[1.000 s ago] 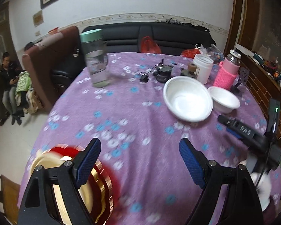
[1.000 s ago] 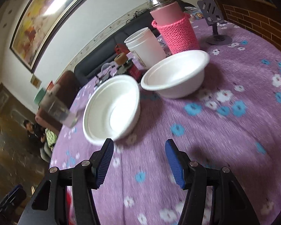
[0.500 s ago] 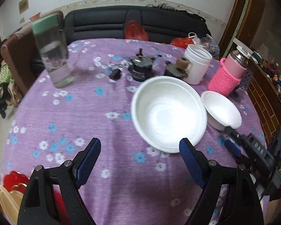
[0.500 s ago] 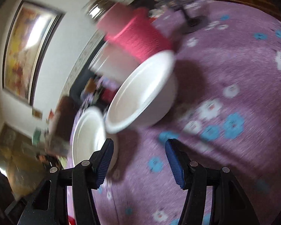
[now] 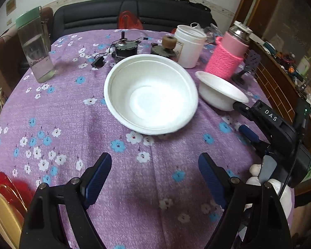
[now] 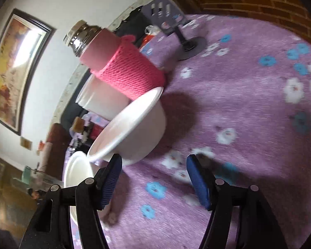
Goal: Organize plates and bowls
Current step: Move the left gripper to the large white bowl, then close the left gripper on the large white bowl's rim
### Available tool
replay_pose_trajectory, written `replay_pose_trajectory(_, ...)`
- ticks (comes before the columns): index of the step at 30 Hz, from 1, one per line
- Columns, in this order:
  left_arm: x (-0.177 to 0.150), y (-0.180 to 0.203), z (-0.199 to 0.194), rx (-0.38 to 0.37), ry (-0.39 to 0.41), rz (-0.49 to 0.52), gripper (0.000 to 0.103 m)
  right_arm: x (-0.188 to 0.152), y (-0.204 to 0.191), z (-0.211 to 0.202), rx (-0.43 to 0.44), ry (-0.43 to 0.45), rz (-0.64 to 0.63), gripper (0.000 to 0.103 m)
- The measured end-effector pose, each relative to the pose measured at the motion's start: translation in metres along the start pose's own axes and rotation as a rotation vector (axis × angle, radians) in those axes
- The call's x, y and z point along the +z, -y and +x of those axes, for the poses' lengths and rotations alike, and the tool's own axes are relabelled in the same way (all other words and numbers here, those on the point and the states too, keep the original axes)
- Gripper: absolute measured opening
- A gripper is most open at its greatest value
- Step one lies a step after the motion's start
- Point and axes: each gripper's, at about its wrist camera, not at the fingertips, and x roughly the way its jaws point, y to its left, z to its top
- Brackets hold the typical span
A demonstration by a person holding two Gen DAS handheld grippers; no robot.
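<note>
Closer now, right tongs (image 6: pixel 154 178) gape beside two white bowls (image 5: pixel 151 95).

The tabletop (image 5: pixel 68 124) carries a purple cloth with a flower print. A clear water bottle with a green lid (image 5: pixel 35 47) stands upright near the left edge. A white jar (image 5: pixel 189 46) stands beside a bottle in a pink knitted sleeve (image 5: pixel 228 60). A phone stand (image 6: pixel 176 27) stands just behind the sleeved bottle. A black sofa (image 5: pixel 114 16) runs behind the tabletop.
</note>
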Motion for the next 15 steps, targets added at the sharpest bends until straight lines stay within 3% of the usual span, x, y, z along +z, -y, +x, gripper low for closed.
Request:
replay_pose_trajectory(5, -0.002, -0.004, -0.008, -0.019, 0.014, -0.013, 0.085, 0.004, 0.009, -0.024, -0.023, 0.112, 0.038, 0.084)
replay_pose_trajectory(12, -0.008, -0.006, -0.004, -0.011, -0.002, -0.023, 0.085, 0.011, 0.013, 0.008, -0.038, 0.102, -0.013, 0.083)
replay_pose_trajectory(13, -0.010, -0.007, -0.004, -0.011, -0.003, -0.025, 0.085, 0.012, 0.010, 0.011, -0.031, 0.100, -0.045, 0.079)
replay_pose_trajectory(14, -0.010, -0.007, -0.004, -0.009, -0.005, -0.028, 0.085, 0.013, 0.009, 0.014, 0.009, 0.075, -0.063, 0.056)
replay_pose_trajectory(15, -0.012, -0.008, -0.004, -0.010, -0.007, -0.033, 0.085, 0.013, 0.008, 0.018, 0.046, 0.043, -0.071, 0.025)
